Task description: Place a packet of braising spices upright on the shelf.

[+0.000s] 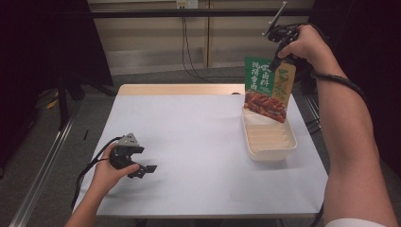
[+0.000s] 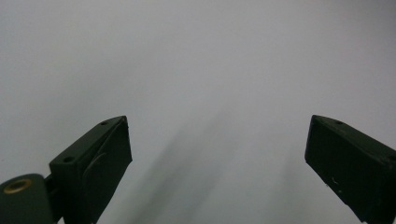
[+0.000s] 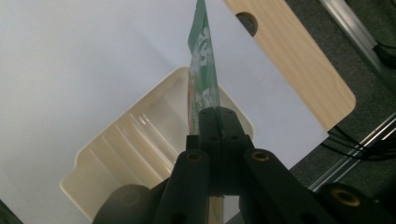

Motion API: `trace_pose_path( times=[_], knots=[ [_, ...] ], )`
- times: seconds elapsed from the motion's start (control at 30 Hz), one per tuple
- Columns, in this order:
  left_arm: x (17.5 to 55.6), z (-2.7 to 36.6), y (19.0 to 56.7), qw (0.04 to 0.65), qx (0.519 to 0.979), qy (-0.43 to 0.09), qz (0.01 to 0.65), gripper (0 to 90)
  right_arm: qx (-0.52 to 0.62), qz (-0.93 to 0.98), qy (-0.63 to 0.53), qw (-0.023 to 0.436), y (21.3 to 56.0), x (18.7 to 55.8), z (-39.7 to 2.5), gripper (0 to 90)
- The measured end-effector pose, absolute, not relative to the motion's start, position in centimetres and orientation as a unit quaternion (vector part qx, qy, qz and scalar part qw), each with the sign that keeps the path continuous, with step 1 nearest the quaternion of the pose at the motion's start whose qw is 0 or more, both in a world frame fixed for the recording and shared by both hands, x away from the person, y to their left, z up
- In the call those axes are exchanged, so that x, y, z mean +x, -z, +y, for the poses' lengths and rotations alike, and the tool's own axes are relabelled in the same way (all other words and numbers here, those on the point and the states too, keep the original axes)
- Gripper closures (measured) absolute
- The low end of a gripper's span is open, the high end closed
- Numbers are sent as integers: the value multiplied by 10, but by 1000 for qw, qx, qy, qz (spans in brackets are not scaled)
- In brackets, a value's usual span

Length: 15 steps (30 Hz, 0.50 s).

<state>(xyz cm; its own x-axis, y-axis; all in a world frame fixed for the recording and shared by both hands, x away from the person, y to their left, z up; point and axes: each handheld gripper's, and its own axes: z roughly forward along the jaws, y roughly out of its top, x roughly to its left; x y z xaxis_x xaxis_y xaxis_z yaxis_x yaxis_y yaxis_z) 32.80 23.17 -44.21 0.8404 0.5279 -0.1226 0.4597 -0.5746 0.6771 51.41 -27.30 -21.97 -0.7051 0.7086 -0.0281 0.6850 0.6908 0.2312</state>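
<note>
my right tool (image 1: 275,60) is clamped on the top edge of a green and tan food packet (image 1: 267,87), jaws pressed together on it, and the packet hangs straight down from them. its long axis is near vertical. in the high view its lower edge sits at the far end of the cream tray (image 1: 279,150), which lies along the right side of the worktop (image 1: 198,142); i cannot tell whether that edge touches the tray floor or is just above it. in the right gripper view i look down the packet (image 3: 204,79) edge-on, with the ribbed inside of the tray (image 3: 88,161) spread below and toward me.

what the next move turns on, as i judge it: the tray's long axis runs from the far end toward me, and the packet stands upright over the far end. to lay it in, the top would need to tip toward me along the tray.

my left tool (image 1: 141,170) rests low on the near-left of the worktop, well apart from the tray, jaws spread wide with nothing between them. the right hand is clearly the nearer one.
</note>
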Motion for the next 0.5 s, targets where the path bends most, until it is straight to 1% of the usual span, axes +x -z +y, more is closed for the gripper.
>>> trace_pose_path(
  times=[0.23,0.33,0.47,0.5],
  knots=[
    [327,232,443,375,881,-54,283,69,381,918,-102,34,245,511,-276,900],
    [327,232,442,369,885,-51,280,70,411,904,-112,38,245,510,-278,811],
    [326,231,441,378,881,-49,278,70,424,897,-114,46,237,505,-275,613],
    [326,231,441,376,882,-54,279,69,427,896,-115,45,236,504,-275,585]
  ],
)
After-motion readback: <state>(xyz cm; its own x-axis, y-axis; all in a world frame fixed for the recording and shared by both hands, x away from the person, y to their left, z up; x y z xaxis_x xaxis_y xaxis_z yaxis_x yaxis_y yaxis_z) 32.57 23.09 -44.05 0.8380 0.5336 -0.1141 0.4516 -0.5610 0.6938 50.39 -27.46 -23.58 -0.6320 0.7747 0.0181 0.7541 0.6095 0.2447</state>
